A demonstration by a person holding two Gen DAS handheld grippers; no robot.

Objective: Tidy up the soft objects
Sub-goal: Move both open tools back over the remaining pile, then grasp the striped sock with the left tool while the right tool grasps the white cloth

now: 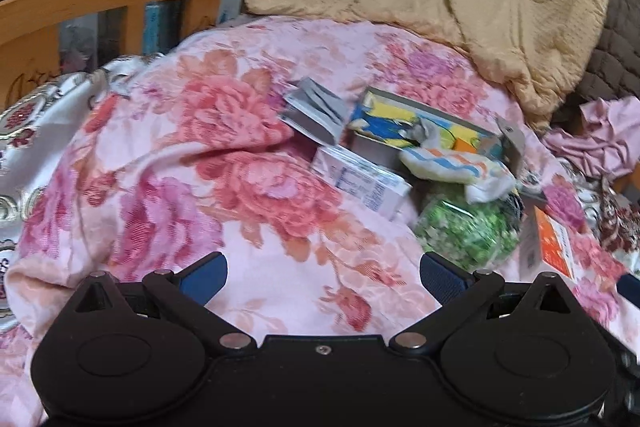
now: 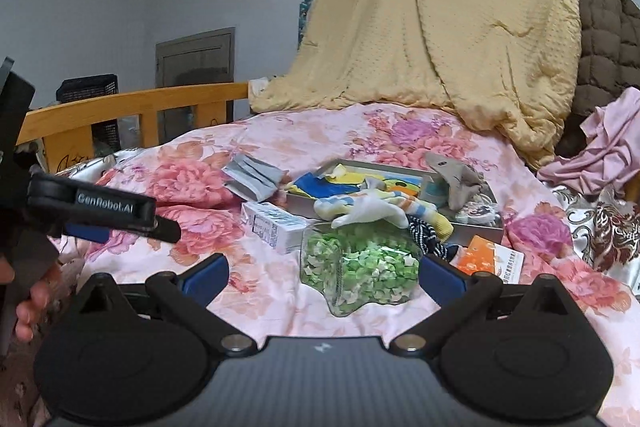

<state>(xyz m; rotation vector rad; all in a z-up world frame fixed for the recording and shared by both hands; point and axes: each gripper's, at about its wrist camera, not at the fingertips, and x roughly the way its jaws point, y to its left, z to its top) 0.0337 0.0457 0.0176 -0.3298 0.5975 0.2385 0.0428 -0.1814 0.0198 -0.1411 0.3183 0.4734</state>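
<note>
Both grippers hover low over the bed, over the pink floral blanket [image 2: 280, 147], nothing between the fingers

Left gripper [image 1: 323, 277]: blue pads spread wide, empty, only blanket below it. Right gripper [image 2: 323, 277]: also spread wide, empty, with the clear jar [image 2: 358, 267] of green and white bits lying on its side just ahead, nearer its right pad. In the right wrist view the left gripper shows at the left edge, with a hand [image 2: 30, 291] under it

Soft stuff sits in and around the shallow tray [image 2: 486, 227] mid-bed:
- striped sock [image 2: 376, 207] draped over the tray's near rim, hanging over the jar
- grey plush toy [image 2: 456, 181] at the tray's right end
- dark striped cloth [image 2: 426, 235] between jar and tray, partly hidden
- colourful fabric [image 2: 320, 187] inside the tray, left part

Boxes around it: white carton [image 2: 272, 223] just left of the jar, grey packet [image 2: 250, 177] behind the carton, orange box [image 2: 490, 259] right of the jar

Tan quilt [image 2: 440, 27] is piled at the head of the bed, brown quilted cover [image 2: 604, 39] to its right, pink cloth [image 2: 600, 151] crumpled at the right edge. Wooden bed rail [image 2: 132, 103] runs along the far left side
</note>
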